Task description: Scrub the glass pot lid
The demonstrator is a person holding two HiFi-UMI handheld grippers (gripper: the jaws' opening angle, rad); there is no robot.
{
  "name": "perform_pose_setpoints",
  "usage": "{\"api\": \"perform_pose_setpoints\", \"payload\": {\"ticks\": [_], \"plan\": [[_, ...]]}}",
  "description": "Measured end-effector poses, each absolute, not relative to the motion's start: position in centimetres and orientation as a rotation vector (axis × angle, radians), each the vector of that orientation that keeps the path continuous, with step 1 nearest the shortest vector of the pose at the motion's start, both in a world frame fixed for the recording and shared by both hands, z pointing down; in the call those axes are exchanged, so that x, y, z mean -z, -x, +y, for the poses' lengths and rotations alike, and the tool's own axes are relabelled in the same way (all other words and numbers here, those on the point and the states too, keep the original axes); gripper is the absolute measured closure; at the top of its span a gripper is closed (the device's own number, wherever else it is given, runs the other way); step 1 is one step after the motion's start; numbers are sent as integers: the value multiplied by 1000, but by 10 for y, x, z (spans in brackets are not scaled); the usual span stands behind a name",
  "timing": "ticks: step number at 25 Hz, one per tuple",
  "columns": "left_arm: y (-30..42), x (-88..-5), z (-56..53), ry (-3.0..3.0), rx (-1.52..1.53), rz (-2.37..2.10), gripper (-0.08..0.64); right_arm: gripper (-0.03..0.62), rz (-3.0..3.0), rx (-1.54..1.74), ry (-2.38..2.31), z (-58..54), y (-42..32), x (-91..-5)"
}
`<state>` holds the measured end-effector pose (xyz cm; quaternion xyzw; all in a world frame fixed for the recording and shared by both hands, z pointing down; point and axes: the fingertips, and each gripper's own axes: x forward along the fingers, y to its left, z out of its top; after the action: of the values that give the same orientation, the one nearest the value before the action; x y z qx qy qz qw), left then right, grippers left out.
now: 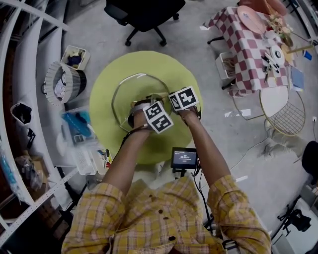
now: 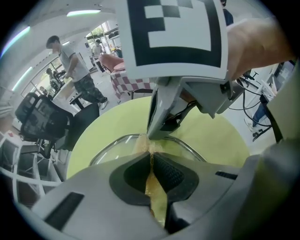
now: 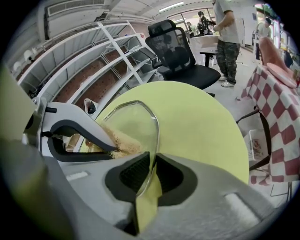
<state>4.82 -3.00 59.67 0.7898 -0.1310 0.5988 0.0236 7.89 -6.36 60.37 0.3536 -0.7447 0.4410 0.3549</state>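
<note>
A glass pot lid with a metal rim stands tilted on the round yellow-green table. My right gripper is shut on the lid's rim, which runs between its black pads. My left gripper is shut on a tan fibrous scrubber, whose tip touches the lid right by the right gripper's fingertips. In the right gripper view the scrubber presses on the glass face. From the head view both marker cubes sit side by side over the table's middle and hide the jaws.
A black office chair stands beyond the table. A checkered table and a wire chair are at the right. Bins and boxes crowd the floor at the left beside white shelving. A small screen sits near my body.
</note>
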Motion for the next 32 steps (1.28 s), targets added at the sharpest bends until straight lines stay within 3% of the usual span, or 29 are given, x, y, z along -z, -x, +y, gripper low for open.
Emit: {"api": "perform_pose_setpoints", "payload": {"ticks": [26,32], "plan": [[-45,-600,13,-2454,-1847,-507,534,551,-1912,-1138,-917,-63,-76,-604],[-46,-589,10,-2486,-1711,-642,534,551,-1914,-1138,-927,-62,-76,-604]]}}
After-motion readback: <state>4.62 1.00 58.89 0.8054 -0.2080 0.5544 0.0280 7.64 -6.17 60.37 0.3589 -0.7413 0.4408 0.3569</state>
